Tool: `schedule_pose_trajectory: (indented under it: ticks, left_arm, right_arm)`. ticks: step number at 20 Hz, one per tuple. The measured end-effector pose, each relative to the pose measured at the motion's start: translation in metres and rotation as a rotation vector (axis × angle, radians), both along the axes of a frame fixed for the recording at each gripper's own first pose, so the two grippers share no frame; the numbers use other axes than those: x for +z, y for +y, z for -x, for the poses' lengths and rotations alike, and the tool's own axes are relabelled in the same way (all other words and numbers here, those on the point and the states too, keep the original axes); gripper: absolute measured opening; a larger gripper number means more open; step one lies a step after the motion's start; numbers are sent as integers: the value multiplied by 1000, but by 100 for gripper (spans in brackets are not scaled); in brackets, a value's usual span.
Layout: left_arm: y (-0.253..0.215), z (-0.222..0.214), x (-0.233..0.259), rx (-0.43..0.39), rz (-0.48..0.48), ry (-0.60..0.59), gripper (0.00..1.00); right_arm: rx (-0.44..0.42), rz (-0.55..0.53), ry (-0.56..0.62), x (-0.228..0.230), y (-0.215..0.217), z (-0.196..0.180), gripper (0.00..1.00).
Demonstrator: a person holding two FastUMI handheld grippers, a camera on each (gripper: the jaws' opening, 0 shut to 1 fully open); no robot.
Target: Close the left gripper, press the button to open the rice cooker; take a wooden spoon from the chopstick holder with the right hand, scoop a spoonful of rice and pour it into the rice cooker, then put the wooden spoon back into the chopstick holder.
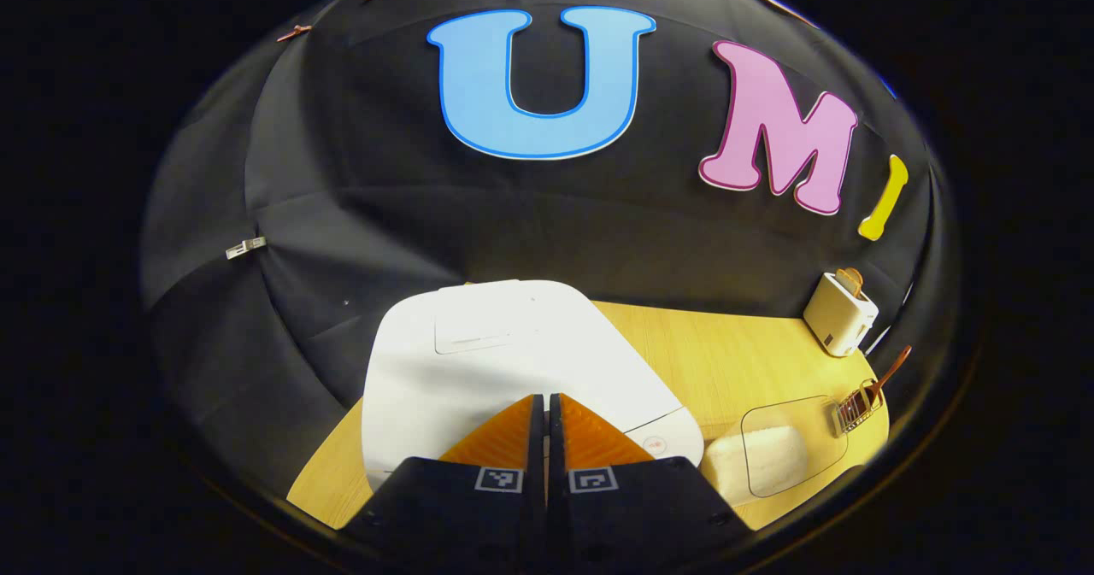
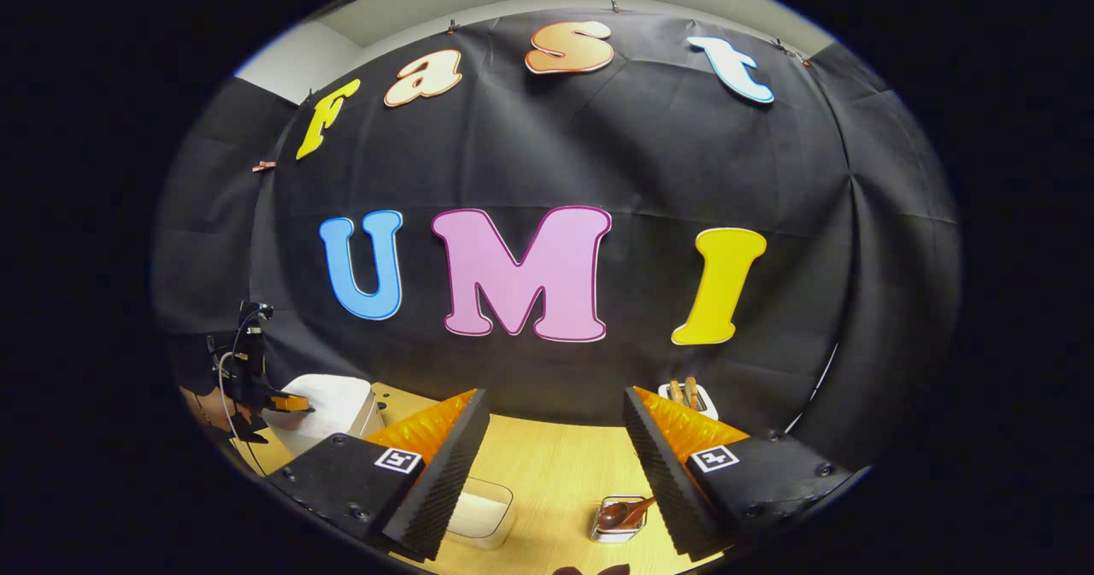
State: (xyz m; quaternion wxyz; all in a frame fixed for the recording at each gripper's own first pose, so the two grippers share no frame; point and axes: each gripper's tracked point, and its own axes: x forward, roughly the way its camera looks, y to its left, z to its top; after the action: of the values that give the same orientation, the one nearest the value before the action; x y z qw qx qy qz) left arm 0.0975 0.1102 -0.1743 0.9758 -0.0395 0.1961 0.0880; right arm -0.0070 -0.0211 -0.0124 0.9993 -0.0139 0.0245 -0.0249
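White rice cooker (image 1: 513,361) on light wood-grain table (image 1: 726,361); cream toaster (image 1: 839,314); clear box (image 1: 791,447) w/ white rice; spoon (image 2: 617,513) dark brown, probably wood.

From my left gripper view a cream toaster (image 1: 840,313) stands at the right of the frame, at the far edge of the pale wooden tabletop (image 1: 709,353), with a slice of browned bread (image 1: 849,280) poking out of its top. From my right gripper view the same toaster (image 2: 688,396) sits low and right of centre against the black cloth wall (image 2: 649,148), two slices upright in its slots, and the tabletop (image 2: 555,464) runs across the bottom.
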Motion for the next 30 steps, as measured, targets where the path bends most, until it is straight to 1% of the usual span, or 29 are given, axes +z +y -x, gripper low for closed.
schedule_pose_trajectory:
  ticks: [1,2,3,4,7,8,9,10,11,13,15,17,19,23,24,28,29,30]
  left_arm:
    - [0,-1,-4,0,3,7,4]
    - [0,-2,-5,-4,9,13,5]
    - [1,-3,-6,-5,10,11,4]
    - [1,-4,-5,-7,7,7,5]
    - [2,-3,-14,-14,7,19,5]
    - [1,-3,-20,-15,16,54,6]
    - [1,-2,-16,-20,16,34,6]
    - [1,-3,-19,-23,36,61,6]
    - [2,-4,-15,-24,47,51,6]
    - [2,-3,-13,-21,47,72,6]
    - [3,-4,2,-23,-14,45,6]
    - [6,-7,33,-27,-103,-20,6]
    - [8,-13,62,-28,-147,-74,6]
    - [21,-24,101,-16,-91,-141,6]
    - [28,-27,109,-8,-91,-157,6]
    - [50,-38,141,26,-131,-227,6]
    - [55,-40,149,33,-142,-243,8]
    - [60,-43,157,39,-151,-259,6]
  right_arm:
    - [-3,1,1,0,-1,1,98]
    - [-3,1,0,0,0,2,98]
    - [-4,1,-1,0,0,2,98]
    - [-4,2,3,0,1,2,98]
    - [-4,-4,5,-3,2,2,98]
    - [-4,-7,6,-4,3,2,98]
    - [-2,-11,5,-4,3,1,98]
    - [-1,-14,5,-5,5,0,98]
    - [3,-14,4,-5,7,0,98]
    - [6,-10,-1,-3,9,-1,98]
    - [7,-7,-8,0,10,-1,98]
    - [5,-5,-10,1,10,-1,98]
    - [1,-2,-8,0,9,0,98]
    - [-7,-3,-13,2,8,0,98]
    - [-8,-3,-12,1,9,0,98]
    - [-18,-2,-10,2,8,3,98]
    - [-22,-1,-8,2,8,3,98]
    - [-24,1,-7,1,8,4,98]
